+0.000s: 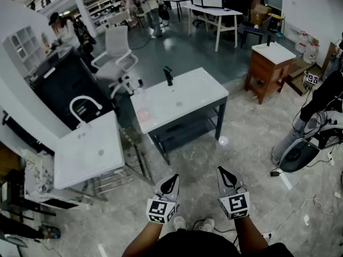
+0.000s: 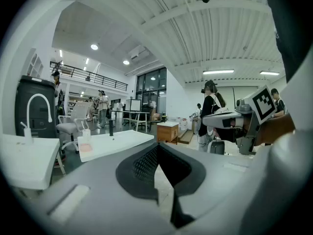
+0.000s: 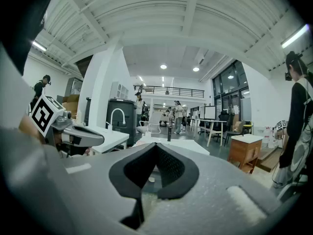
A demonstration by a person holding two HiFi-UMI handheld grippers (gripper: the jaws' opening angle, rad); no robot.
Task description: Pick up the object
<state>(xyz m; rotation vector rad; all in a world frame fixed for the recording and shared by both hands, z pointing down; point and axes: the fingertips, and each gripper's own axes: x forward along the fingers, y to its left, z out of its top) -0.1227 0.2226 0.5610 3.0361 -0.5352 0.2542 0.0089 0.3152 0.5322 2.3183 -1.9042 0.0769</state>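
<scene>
Presently, left gripper (image 1: 170,183) and right gripper (image 1: 226,175) are being held closed, empty. The small white round object (image 1: 223,140) is lying on the floor (image 1: 252,127), well ahead; it risks being knocked away by unopened jaws.

Head view: high, tilted steeply down and forward; left gripper (image 1: 172,180) and right gripper (image 1: 224,173) close at bottom edge, white counter (image 1: 187,98) farther ahead.
Left gripper view, right gripper view: low, wide-angle, roughly level along own jaws, jaws very near.
Shared: white counter in all three.
Right marker cube (image 2: 264,104) shows in left gripper view, left marker cube (image 3: 43,112) in right gripper view.
</scene>
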